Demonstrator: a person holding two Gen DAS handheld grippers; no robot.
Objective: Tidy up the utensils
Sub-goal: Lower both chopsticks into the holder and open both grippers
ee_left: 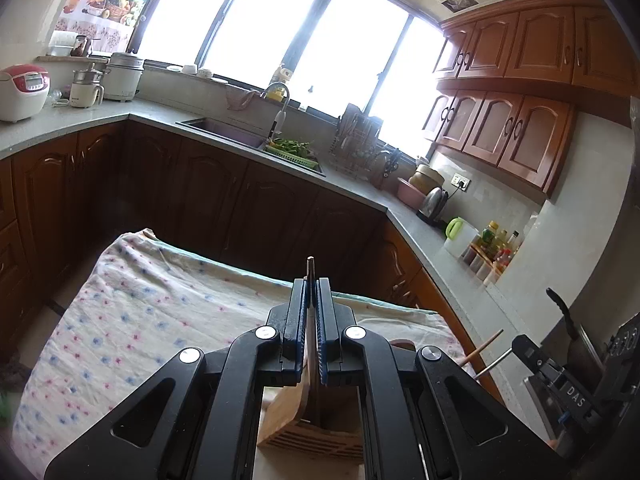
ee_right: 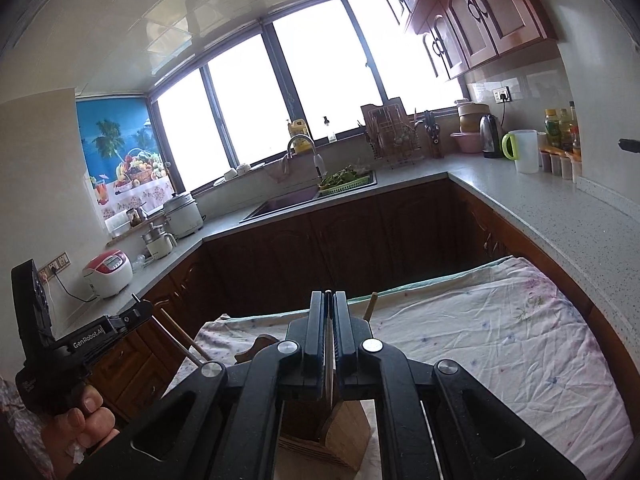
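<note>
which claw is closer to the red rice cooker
Left. Both claws hold utensils over the wooden holder, but the left claw is on the rice cooker's side, the right claw beyond it.

A home kitchen: wooden cabinets (ee_left: 516, 44), a sink (ee_right: 280, 200), rice cooker (ee_left: 22, 92) and kettle (ee_right: 491, 136).

A wide, dark-framed window (ee_right: 280, 92) floods bright daylight over a speckled grey L-shaped countertop (ee_right: 540, 204) with dark brown wooden base cabinets (ee_left: 200, 196) below, reddish arched-panel wall cabinets (ee_left: 532, 48) above on the right, and a white tiled ceiling (ee_right: 160, 28).
</note>
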